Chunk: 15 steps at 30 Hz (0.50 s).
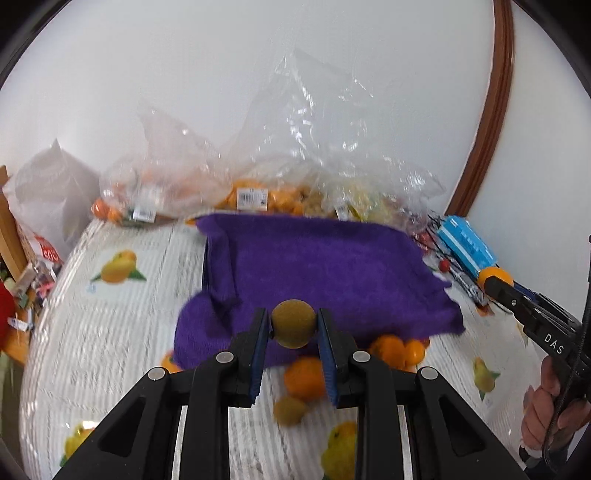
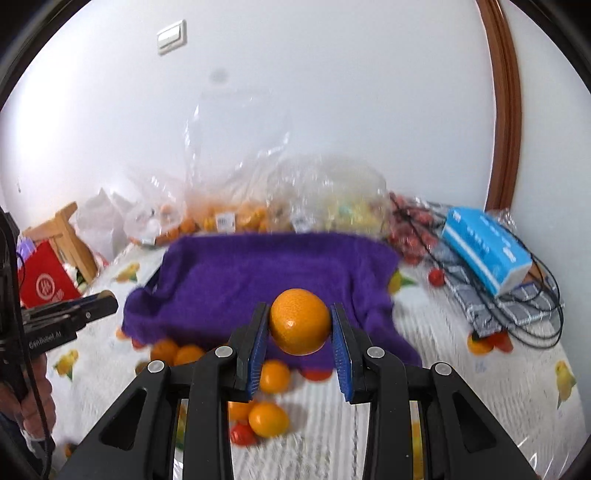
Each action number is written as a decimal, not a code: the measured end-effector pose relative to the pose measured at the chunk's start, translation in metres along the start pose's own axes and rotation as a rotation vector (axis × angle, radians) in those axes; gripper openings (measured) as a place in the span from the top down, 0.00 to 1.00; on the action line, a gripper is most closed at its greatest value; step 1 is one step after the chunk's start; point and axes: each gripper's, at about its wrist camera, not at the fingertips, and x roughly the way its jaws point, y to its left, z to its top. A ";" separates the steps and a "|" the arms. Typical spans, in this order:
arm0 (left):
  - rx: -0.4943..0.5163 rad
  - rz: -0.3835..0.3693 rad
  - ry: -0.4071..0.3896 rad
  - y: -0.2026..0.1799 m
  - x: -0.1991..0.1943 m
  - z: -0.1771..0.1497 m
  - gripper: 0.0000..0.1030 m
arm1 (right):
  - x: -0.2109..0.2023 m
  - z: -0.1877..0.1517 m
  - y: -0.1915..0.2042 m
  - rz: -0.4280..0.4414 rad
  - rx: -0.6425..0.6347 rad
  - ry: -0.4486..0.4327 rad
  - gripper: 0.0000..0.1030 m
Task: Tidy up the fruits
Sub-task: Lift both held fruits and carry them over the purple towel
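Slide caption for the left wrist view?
Left gripper holds a brown kiwi above the purple towel.

Plain white wall (image 2: 332, 92) at the far side. Brown wooden frame (image 2: 506, 110) curving up on the right. Wall switch (image 2: 171, 36) high on the left.

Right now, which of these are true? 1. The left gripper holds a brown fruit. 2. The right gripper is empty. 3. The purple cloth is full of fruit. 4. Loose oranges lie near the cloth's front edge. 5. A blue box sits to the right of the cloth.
1. True: the left gripper clamps a brown fruit.
2. False: the right gripper holds an orange.
3. False: the purple cloth shows no fruit on it.
4. True: loose oranges.
5. True: blue box.
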 end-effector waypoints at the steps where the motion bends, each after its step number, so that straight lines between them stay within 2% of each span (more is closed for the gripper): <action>1: 0.001 0.003 -0.002 -0.001 0.002 0.006 0.76 | 0.002 0.005 0.001 -0.007 0.004 -0.004 0.68; 7: -0.003 0.028 -0.022 -0.003 0.017 0.031 0.76 | 0.022 0.034 0.008 -0.047 0.006 -0.027 0.68; 12: 0.011 0.087 -0.028 -0.007 0.043 0.041 0.76 | 0.037 0.049 0.011 -0.022 0.007 -0.038 0.68; 15: -0.004 0.089 -0.013 -0.004 0.065 0.046 0.76 | 0.051 0.058 0.011 -0.016 0.000 -0.043 0.68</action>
